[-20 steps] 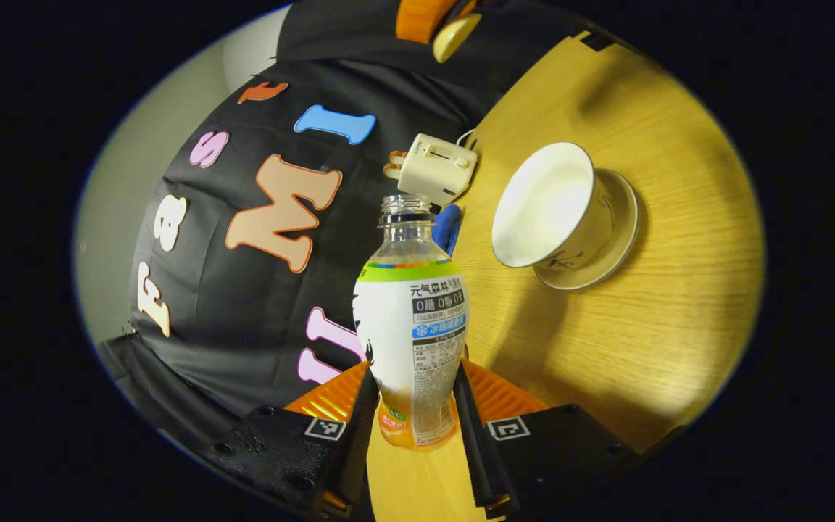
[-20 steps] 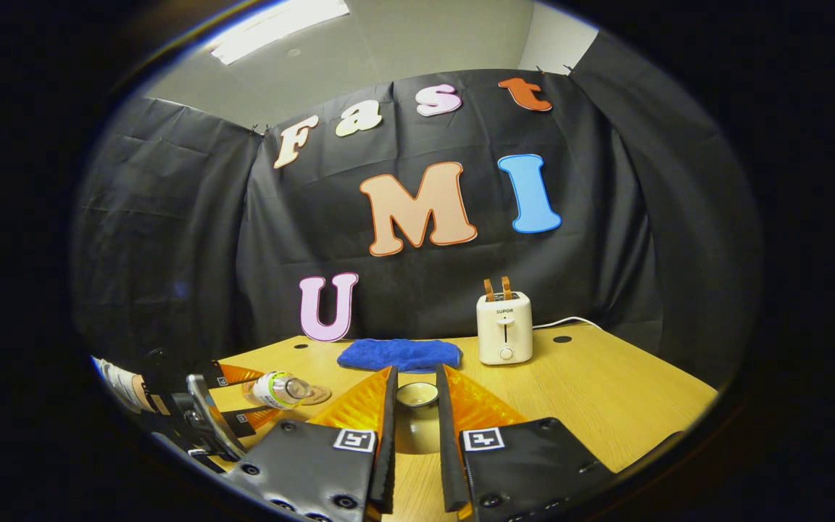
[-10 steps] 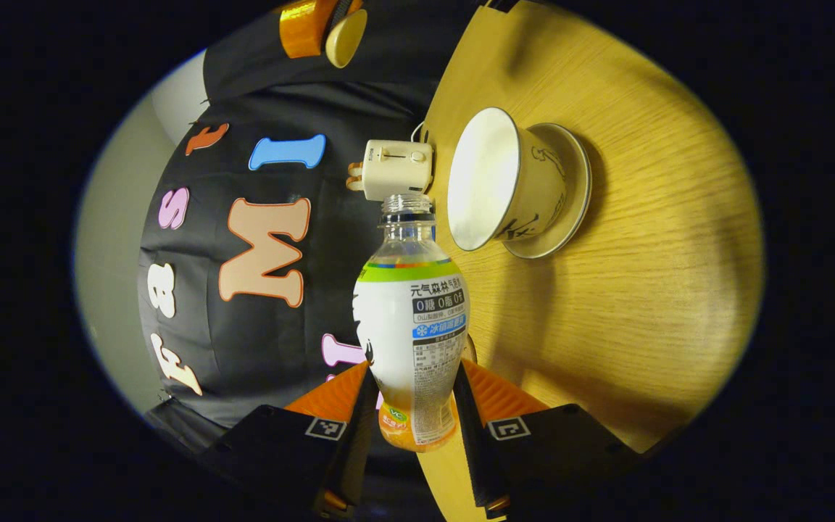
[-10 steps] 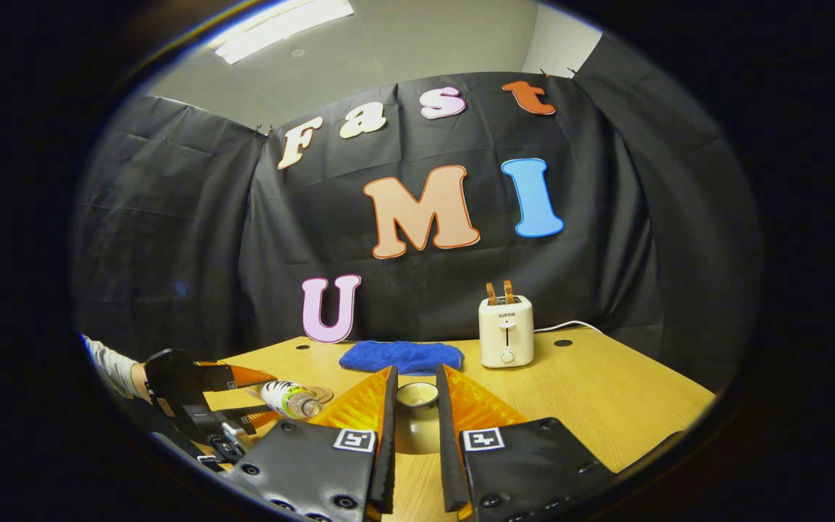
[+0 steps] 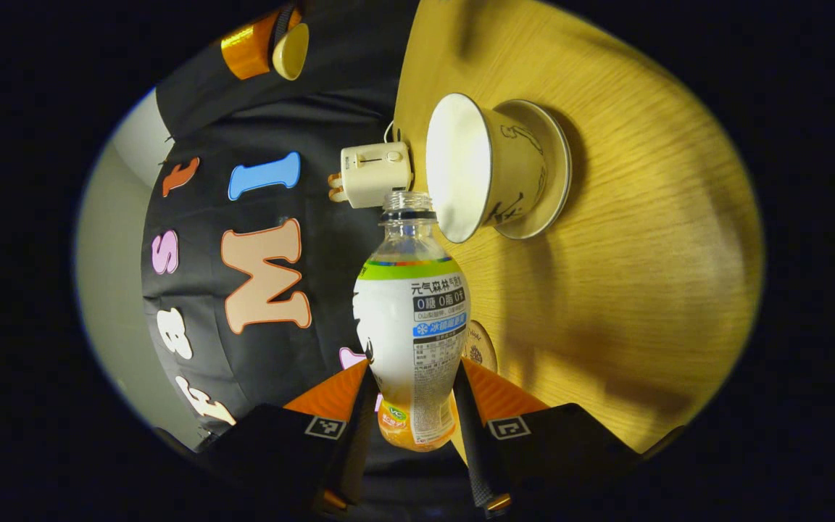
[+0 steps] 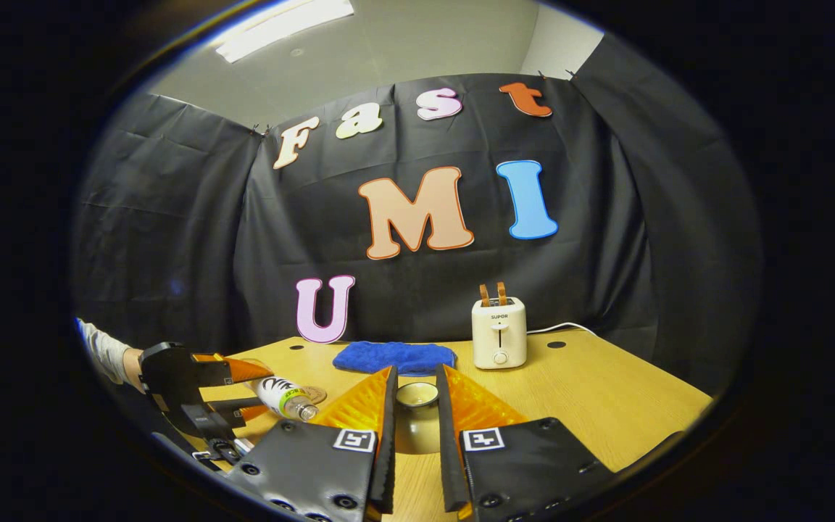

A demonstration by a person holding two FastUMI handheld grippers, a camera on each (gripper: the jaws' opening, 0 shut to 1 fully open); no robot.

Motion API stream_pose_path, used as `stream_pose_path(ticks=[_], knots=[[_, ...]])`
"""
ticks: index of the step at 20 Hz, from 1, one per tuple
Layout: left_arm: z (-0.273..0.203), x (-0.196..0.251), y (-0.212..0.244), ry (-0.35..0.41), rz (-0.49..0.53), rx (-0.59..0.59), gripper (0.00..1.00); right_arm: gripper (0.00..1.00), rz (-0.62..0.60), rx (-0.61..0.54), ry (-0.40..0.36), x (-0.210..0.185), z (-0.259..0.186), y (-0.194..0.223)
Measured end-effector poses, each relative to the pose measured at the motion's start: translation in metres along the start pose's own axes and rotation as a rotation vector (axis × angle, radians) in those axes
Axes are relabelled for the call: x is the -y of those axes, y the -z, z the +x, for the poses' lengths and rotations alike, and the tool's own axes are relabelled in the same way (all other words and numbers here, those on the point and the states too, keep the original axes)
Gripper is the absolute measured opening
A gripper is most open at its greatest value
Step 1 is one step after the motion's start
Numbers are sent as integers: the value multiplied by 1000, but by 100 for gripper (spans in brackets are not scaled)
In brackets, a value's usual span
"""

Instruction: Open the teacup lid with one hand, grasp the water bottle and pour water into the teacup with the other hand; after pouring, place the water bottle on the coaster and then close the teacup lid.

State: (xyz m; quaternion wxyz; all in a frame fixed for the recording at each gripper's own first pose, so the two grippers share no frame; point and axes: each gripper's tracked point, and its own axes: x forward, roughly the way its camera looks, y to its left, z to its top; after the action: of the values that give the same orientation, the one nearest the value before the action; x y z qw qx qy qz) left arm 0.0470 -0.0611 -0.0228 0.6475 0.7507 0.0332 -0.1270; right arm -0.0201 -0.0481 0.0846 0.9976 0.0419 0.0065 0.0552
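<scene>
In the left gripper view my left gripper (image 5: pixel 412 370) is shut on the uncapped water bottle (image 5: pixel 410 319), which lies tilted on its side. Its open mouth is just beside the rim of the white teacup (image 5: pixel 490 167), lidless on its saucer (image 5: pixel 551 181). I see no stream of water. The round coaster (image 5: pixel 480 346) peeks out behind the bottle. In the right gripper view my right gripper (image 6: pixel 416 373) is shut on the teacup lid (image 6: pixel 417 395), held above the table. The left gripper (image 6: pixel 233 391), the bottle (image 6: pixel 283 399) and the coaster (image 6: pixel 314 394) show at the lower left there.
A white toaster (image 6: pixel 499 333) with a cord stands at the back of the wooden table (image 6: pixel 606 391), with a blue cloth (image 6: pixel 396 357) to its left. A sleeved hand (image 6: pixel 117 359) holds the left gripper. The toaster (image 5: pixel 370 174) sits just past the bottle's mouth.
The left gripper has tipped the bottle further over and brought its mouth close to the teacup's rim. The right gripper has kept the lid almost still.
</scene>
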Motion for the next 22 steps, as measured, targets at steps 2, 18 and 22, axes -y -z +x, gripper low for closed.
stream_pose_path(ticks=[2,18,22], knots=[[-1,-5,3,-3,48,-6,57,29,-5,0,-3,-2,-1,0],[-5,-34,0,-41,249,-15,56,28,-7,-1,-12,-5,-1,-1],[-5,-40,-2,-48,282,-22,56,30,-17,2,-17,-8,-2,-1]])
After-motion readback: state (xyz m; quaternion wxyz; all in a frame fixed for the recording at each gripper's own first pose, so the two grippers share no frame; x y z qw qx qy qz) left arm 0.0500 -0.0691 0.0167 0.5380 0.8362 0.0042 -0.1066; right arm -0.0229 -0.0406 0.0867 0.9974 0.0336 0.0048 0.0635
